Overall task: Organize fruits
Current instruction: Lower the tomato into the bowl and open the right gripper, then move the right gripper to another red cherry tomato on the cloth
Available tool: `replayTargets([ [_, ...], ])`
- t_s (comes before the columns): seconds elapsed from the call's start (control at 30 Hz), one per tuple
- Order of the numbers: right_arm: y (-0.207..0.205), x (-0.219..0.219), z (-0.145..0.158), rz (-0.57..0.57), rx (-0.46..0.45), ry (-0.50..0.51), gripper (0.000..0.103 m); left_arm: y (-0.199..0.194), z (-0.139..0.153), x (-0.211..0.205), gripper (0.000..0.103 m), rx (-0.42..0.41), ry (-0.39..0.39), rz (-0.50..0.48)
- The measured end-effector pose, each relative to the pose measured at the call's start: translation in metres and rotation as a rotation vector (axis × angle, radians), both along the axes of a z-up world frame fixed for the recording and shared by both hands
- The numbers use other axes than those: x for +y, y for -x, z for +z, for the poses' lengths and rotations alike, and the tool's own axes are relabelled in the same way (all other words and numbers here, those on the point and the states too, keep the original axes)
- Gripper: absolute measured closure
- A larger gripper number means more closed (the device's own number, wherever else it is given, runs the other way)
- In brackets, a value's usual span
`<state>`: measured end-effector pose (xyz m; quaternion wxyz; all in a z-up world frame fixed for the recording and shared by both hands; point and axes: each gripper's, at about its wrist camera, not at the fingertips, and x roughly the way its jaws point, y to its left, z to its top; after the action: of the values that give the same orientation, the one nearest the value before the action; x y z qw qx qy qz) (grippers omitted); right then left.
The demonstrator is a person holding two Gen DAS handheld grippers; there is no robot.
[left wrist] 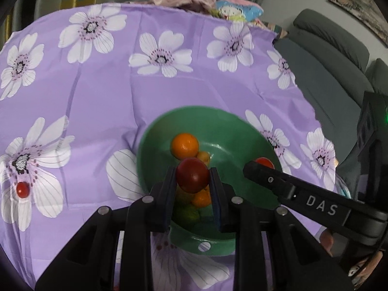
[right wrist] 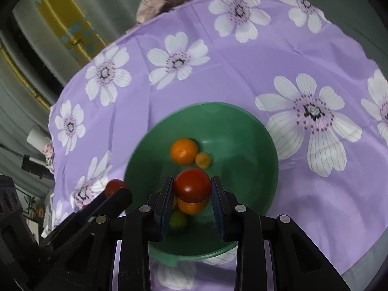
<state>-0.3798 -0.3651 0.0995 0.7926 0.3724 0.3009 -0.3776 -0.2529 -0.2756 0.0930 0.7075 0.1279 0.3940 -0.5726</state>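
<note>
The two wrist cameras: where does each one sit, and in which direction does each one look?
Left wrist view: sits on the left gripper, looks down its fingers at the green bowl; the gripper holds a dark red fruit; the right gripper's finger shows at the right.
Right wrist view: sits on the right gripper, looks down at the bowl; it holds a red fruit; the left gripper's finger shows at lower left.
Shared: the bowl, an orange, the purple flowered cloth.
</note>
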Motion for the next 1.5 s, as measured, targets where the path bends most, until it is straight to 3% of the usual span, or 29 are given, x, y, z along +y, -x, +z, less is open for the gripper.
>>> replayTargets([
  [0.33,-0.002,-0.005,-0.006,-0.012,0.045,-0.016,0.072,0.001,-0.016,-0.008,0.076,0.024,-0.046,-0.021],
  [0.4,-0.002,-0.005,-0.006,-0.012,0.051,-0.012,0.072,0.0,-0.013,-0.005,0.073,0.018,-0.034,-0.02],
  [0.47,-0.003,-0.003,-0.005,-0.011,0.051,-0.004,0.072,-0.003,-0.01,-0.001,0.059,0.033,-0.018,-0.021],
  [0.53,-0.003,-0.002,-0.003,-0.008,0.049,0.001,0.071,-0.008,-0.007,0.004,0.054,0.044,-0.021,-0.01],
  [0.6,-0.004,0.0,-0.001,-0.01,0.051,0.008,0.058,-0.013,-0.003,0.011,0.053,0.043,-0.021,0.007],
  [0.77,-0.011,0.011,0.007,0.017,0.047,0.037,0.057,-0.046,0.004,0.046,0.048,0.031,-0.013,0.113],
  [1.07,-0.052,0.053,0.024,0.227,0.028,0.084,0.056,-0.135,-0.01,0.123,0.043,0.046,-0.05,0.435],
  [1.17,-0.074,0.072,0.022,0.314,0.059,0.089,0.055,-0.157,-0.024,0.131,0.044,0.085,-0.088,0.482],
  [1.27,-0.093,0.093,0.012,0.396,0.102,0.086,0.055,-0.174,-0.033,0.135,0.044,0.143,-0.076,0.5],
  [1.5,-0.119,0.13,-0.021,0.553,0.162,0.014,0.055,-0.192,-0.053,0.129,0.046,0.162,-0.14,0.533],
])
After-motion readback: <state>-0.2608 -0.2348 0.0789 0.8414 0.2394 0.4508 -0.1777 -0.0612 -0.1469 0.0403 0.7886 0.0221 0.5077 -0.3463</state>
